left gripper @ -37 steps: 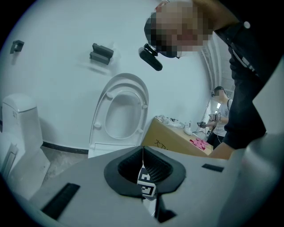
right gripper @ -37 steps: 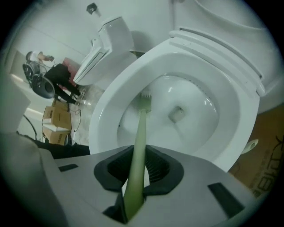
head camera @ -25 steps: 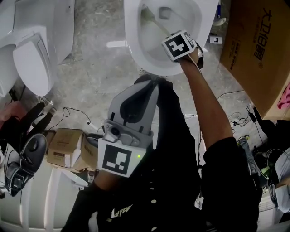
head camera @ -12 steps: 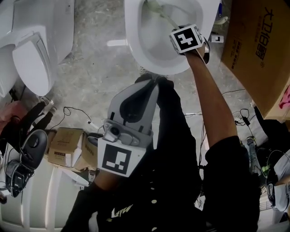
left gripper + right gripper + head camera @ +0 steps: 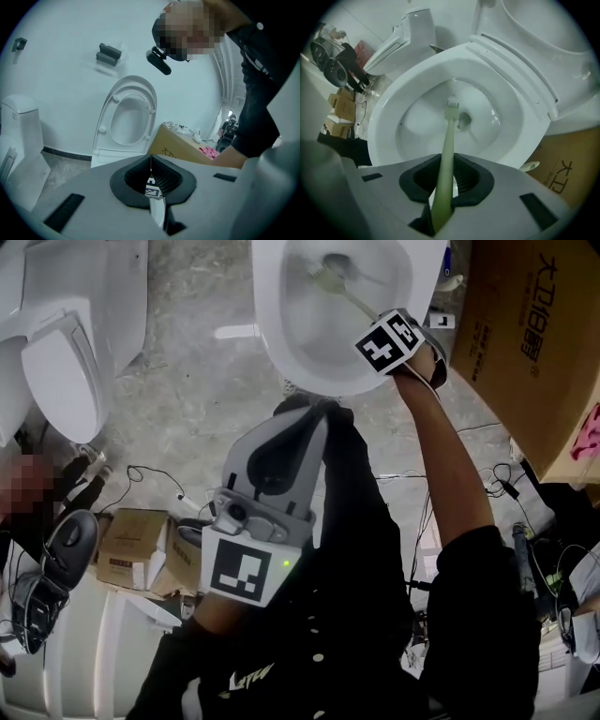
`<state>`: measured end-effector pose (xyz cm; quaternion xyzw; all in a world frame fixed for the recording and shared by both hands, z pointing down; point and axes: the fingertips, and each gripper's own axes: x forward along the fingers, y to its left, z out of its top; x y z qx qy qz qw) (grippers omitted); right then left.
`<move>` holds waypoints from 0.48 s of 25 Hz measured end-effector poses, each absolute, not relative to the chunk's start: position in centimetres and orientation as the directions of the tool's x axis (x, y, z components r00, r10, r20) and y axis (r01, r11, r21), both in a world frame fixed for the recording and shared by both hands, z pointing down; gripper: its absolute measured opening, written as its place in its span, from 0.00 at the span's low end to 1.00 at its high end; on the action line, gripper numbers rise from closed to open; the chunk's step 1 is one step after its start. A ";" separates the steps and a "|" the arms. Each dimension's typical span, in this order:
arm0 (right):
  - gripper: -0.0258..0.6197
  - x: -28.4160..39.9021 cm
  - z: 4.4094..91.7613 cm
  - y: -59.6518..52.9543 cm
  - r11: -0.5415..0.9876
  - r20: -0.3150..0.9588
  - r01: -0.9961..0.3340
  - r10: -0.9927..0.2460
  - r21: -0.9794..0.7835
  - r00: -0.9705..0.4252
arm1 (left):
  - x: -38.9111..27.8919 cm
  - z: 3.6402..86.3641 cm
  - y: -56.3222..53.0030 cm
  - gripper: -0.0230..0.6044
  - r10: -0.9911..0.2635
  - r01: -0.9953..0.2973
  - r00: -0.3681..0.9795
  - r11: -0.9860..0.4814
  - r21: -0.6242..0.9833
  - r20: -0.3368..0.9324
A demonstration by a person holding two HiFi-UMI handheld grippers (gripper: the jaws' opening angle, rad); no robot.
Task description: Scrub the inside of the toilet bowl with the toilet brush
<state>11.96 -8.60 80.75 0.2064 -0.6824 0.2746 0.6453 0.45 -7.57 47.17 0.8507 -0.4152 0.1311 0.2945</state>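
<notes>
Head view: bare grey concrete floor strewn with cables; two toilets, the toilet bowl [image 5: 281,343] at top centre and a second toilet [image 5: 61,371] with its lid down at left; one large cardboard carton [image 5: 525,334] at right, small cartons [image 5: 131,545] at lower left. The right gripper [image 5: 380,326] reaches over the bowl's right rim. The one toilet brush [image 5: 349,296] slants into the bowl, and its head now sits near the drain rather than at the upper left wall as half a second ago. The left gripper [image 5: 298,423] hangs over the person's dark clothing, unmoved. Left gripper view: white wall, a raised toilet seat [image 5: 124,117], another toilet [image 5: 18,122] at left; the gripper [image 5: 151,161] has its jaws pressed together on nothing. Right gripper view: the gripper [image 5: 447,164] pinches the pale green brush handle [image 5: 445,159], brush head [image 5: 452,105] just beside the drain [image 5: 463,121].
</notes>
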 end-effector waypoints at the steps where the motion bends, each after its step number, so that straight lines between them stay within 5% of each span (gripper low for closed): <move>1: 0.17 12.4 80.9 -8.4 0.779 0.995 -0.619 0.082 -0.101 -0.059 | 0.4 47.2 -7.6 0.08 -0.627 -0.782 0.623 -0.484 0.392 0.468; 12: 0.17 13.0 83.9 -7.3 0.883 0.979 -0.460 0.166 -0.095 0.115 | -1.5 47.8 -8.2 0.08 -0.638 -0.797 0.603 -0.460 0.391 0.479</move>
